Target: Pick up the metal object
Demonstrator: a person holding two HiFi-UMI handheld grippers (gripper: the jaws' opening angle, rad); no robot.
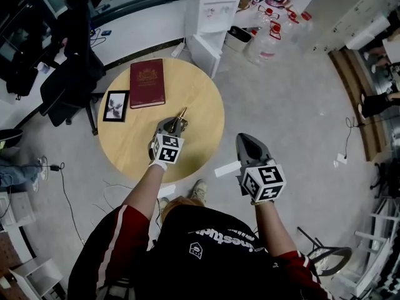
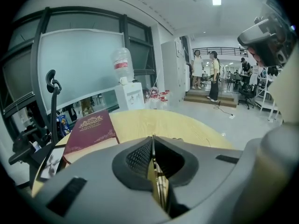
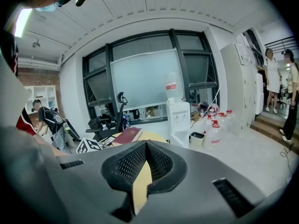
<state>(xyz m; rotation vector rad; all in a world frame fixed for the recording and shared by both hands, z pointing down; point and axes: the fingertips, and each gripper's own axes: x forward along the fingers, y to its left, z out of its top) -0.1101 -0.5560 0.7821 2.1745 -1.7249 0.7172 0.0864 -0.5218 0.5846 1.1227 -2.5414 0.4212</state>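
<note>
My left claw [image 1: 174,125] grips the slim, brass-coloured metal object [image 1: 182,113], its long axis pointing to one o'clock; my right claw [image 1: 247,140] is closed and empty.

This was an open-plan office or lab workspace. Beyond the round wooden table [image 1: 206,99] stood a white water dispenser [image 1: 212,8], and spare water jugs [image 1: 269,39] clustered farther off past the table's right side. A black office chair [image 1: 65,74] sat just left of the table, with a long white desk [image 1: 134,27] behind. Farther beyond the table rose dark-framed glass partitions [image 2: 74,64] and tall lockers [image 2: 170,69], where people [image 2: 205,73] stood.
</note>
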